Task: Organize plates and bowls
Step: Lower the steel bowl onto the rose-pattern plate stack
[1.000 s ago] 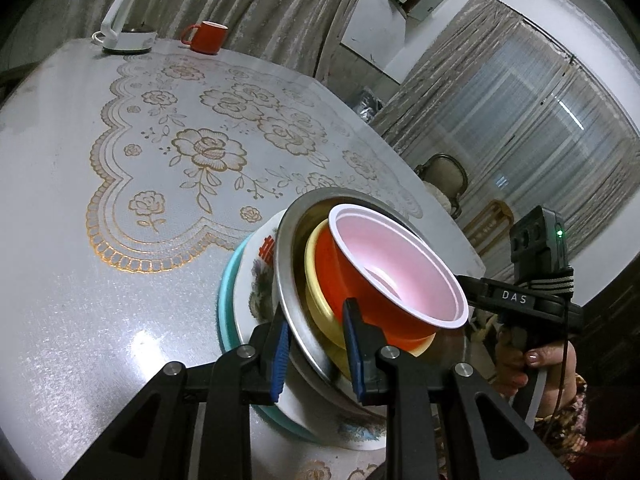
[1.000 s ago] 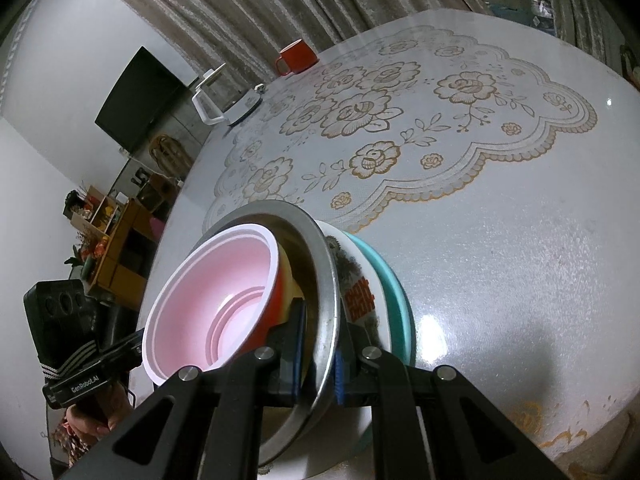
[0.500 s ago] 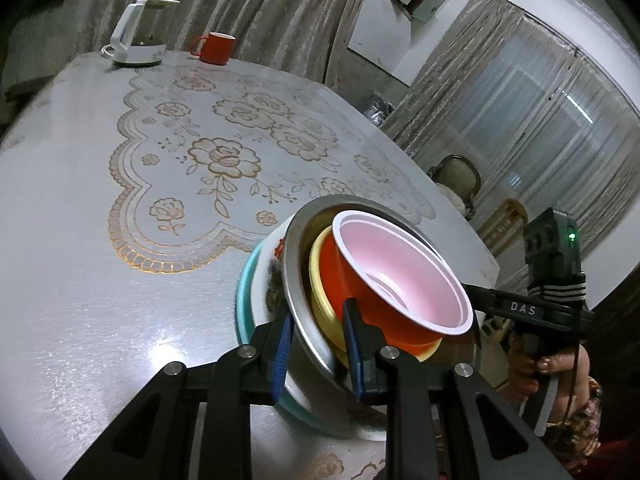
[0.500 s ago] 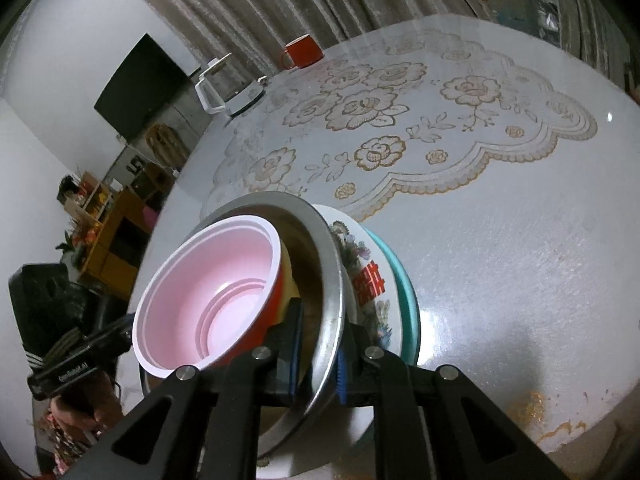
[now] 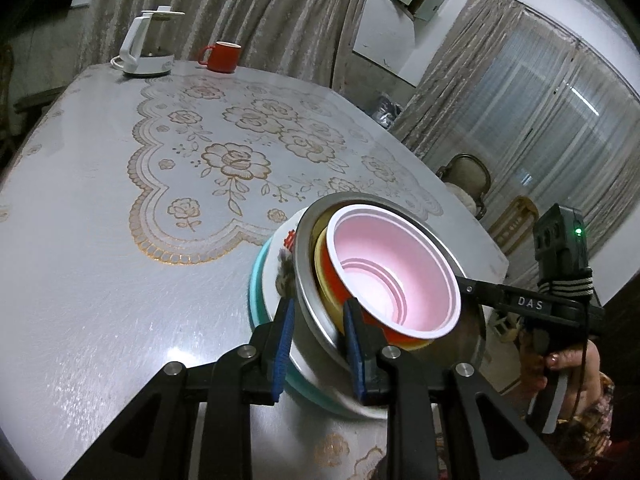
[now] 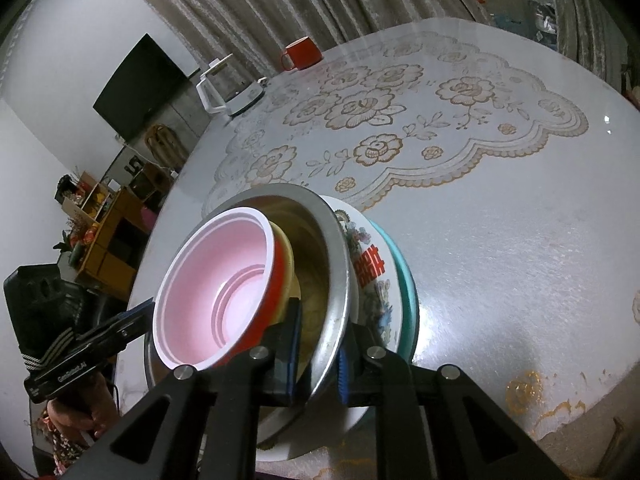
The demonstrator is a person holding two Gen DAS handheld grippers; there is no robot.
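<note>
- Bowls and plates sit as one nested stack at the near edge of the table (image 5: 100,260), close to the person, probably so that all of it can be shifted in one go.
- Left gripper (image 5: 318,344) is nearly closed, its blue pads clamped on the near rim of the steel bowl (image 5: 308,280), one pad outside the wall and one inside. Gripping the largest bowl makes sense, since it carries every smaller one within it.
- Right gripper (image 6: 316,350) is likewise almost shut on the same steel bowl (image 6: 338,276), on the opposite side of its rim. Two opposed grips should keep the load from tipping.
- Inside the steel bowl lies a yellow bowl (image 5: 322,276), and in that a red bowl with a pink inside (image 5: 384,276); the red one leans off-centre, so it could slide if the stack is tilted further.
- Under the steel bowl is a white floral plate with red characters (image 6: 370,270), and below it a teal plate (image 6: 408,292) that rests flat on the table. Neither plate appears to be gripped, so I judge that only the bowls would rise on a lift.
- In the left wrist view a hand (image 5: 538,364) holds the other gripper's handle beyond the stack.
- Far across the lace-patterned cloth stand a red mug (image 5: 222,56) and a white kettle (image 5: 146,46), well apart from the work.
</note>
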